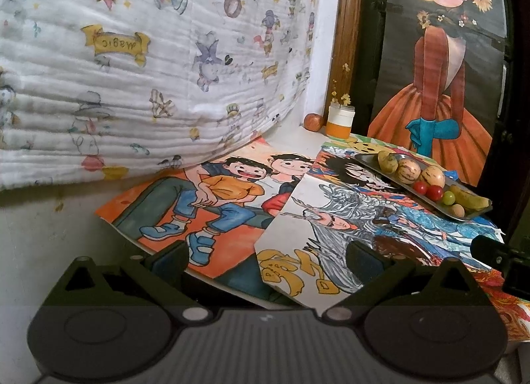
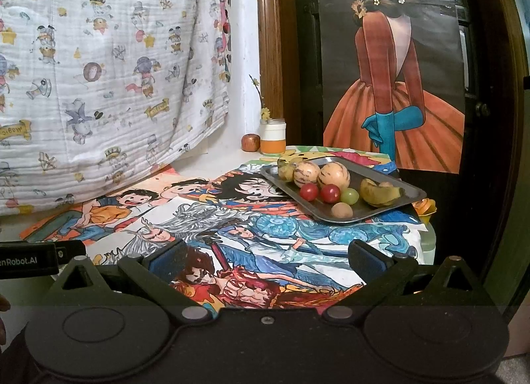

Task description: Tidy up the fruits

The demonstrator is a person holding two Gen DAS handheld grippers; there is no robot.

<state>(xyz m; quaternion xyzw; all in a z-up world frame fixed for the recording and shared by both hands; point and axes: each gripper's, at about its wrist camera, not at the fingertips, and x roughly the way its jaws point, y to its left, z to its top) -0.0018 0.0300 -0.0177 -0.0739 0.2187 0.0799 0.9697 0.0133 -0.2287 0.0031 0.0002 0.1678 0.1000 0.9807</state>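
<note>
Right wrist view, right gripper (image 2: 265,259) gaping wide, gripping nothing, hovering short of fruit tray (image 2: 391,208), left gripper (image 1: 266,259) likewise gaping, empty.

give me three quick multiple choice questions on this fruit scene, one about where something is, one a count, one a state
1. Where is the apple?
A. on the tray
B. off the tray, beside the white and orange jar
C. in the right gripper

2. How many red cherry tomatoes lie on the metal tray?
A. one
B. two
C. four

3. What state is the right gripper in?
A. open and empty
B. shut on a grape
C. shut on the tray rim

Answers:
1. B: the apple sits by the wall next to the jar, apart from the tray.
2. B: two red tomatoes sit side by side, next to a green grape.
3. A: its fingers stand wide apart over the drawings with nothing between them.
</note>
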